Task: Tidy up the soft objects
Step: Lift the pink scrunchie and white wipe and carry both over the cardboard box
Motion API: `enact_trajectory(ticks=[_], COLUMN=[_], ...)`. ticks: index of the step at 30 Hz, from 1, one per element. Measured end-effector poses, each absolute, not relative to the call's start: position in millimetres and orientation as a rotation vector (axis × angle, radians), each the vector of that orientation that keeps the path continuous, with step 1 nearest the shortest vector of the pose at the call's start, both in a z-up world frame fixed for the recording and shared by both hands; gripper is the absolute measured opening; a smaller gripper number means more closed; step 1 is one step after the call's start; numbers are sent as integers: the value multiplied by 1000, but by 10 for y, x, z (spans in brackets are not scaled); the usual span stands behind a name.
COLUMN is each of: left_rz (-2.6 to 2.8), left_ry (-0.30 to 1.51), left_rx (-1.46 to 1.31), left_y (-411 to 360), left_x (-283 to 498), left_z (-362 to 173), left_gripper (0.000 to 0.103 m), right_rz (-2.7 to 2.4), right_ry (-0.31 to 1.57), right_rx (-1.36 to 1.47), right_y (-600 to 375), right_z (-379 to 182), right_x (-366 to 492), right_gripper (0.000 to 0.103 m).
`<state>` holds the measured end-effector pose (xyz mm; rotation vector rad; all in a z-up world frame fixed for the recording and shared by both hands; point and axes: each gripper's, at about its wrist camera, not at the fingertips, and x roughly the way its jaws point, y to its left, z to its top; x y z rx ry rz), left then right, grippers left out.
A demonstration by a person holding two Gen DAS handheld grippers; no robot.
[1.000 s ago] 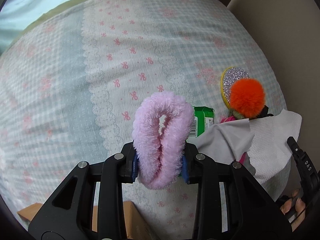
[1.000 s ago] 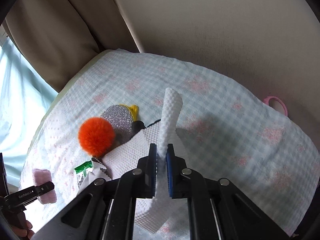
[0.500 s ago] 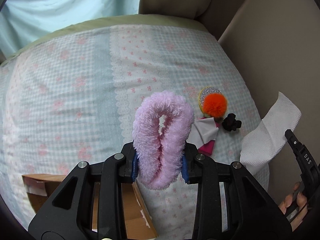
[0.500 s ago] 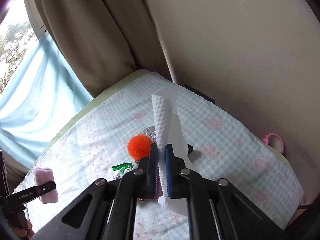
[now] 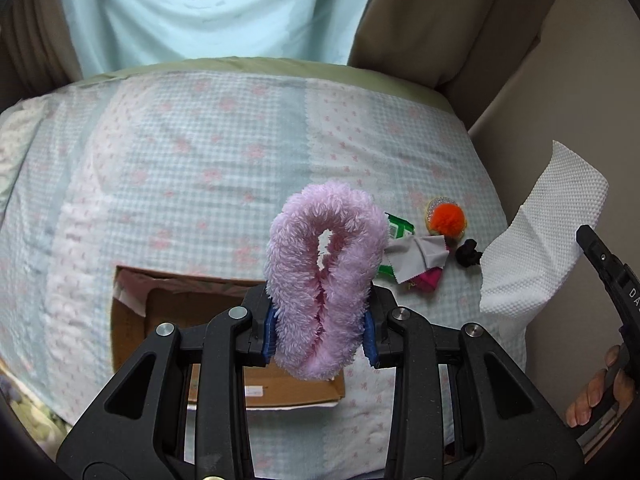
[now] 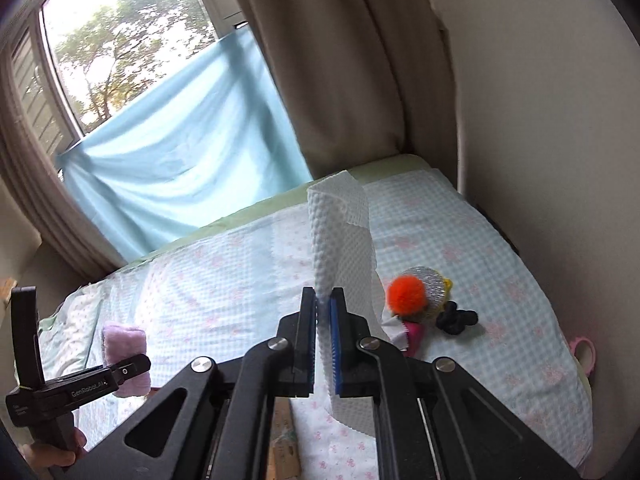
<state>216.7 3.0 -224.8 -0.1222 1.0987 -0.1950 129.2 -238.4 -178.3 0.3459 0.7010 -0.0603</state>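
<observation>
My left gripper (image 5: 320,336) is shut on a fluffy pink scrunchie (image 5: 324,272), held above an open cardboard box (image 5: 132,320) on the bed. It also shows in the right wrist view (image 6: 124,356). My right gripper (image 6: 325,340) is shut on a white paper towel (image 6: 340,240), which hangs in the air at the right of the left wrist view (image 5: 536,248). On the bed lie an orange pompom (image 5: 448,218) on a glittery disc, a grey cloth (image 5: 418,254), a green packet (image 5: 398,226), a magenta item (image 5: 428,280) and a black hair tie (image 5: 468,254).
The bed has a blue checked quilt (image 5: 200,168) with pink bows. A wall (image 6: 540,120) and beige curtain (image 6: 352,60) stand at the right. A blue curtain (image 5: 208,8) hangs behind. A pink ring (image 6: 584,354) lies at the bed's right edge.
Both grippers have risen and pulled back from the bed. The paper towel has lifted off the pile, uncovering the grey cloth and black hair tie. The cardboard box has come into view.
</observation>
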Motion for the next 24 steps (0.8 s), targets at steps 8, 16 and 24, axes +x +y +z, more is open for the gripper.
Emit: enact_trajectory(ticks=[8,16,24], left_rz=[-132,-166,-226], left_ry=[1099,1171,1257], left_rx=[-147,-129,-62], left_y=[815,1500,1862], left_x=[1884,1822,1943], left_z=[-2152,-2439,-2951], left_gripper=[29,29,29], right_rz=[99,96,8], right_ry=[731,771,841], right_rx=[326,352,447], right_y=[-1448,-692,-208], right_z=[-1702,-1934,-2474], right_x=[1229,1246,1255], right_gripper=[6,6,6])
